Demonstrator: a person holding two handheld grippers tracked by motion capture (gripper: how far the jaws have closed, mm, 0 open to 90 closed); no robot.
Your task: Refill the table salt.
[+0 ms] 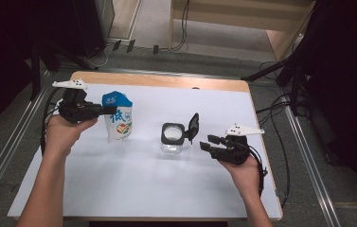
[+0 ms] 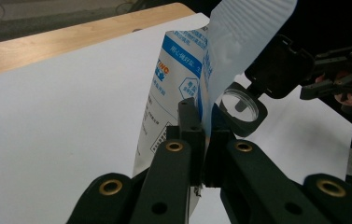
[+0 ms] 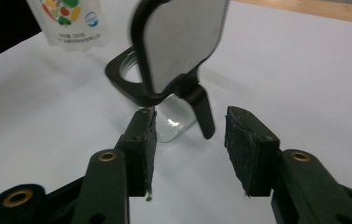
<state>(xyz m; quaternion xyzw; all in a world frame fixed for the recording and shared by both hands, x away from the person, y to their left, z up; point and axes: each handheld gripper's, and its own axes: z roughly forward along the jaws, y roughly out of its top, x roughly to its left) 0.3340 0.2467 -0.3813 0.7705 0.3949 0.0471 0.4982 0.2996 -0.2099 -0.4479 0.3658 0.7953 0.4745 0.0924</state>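
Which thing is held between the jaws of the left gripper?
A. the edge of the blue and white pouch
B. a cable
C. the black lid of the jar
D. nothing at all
A: in the left gripper view, the left gripper has its jaws closed on the edge of the blue and white pouch.

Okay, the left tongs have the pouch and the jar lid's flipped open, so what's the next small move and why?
Probably carry the pouch across until it is above the jar. The left tongs are clamped on the pouch's edge, the jar's hinged lid stands open, and the pouch is off to the jar's side. The right tongs are open beside the jar, gripping nothing.
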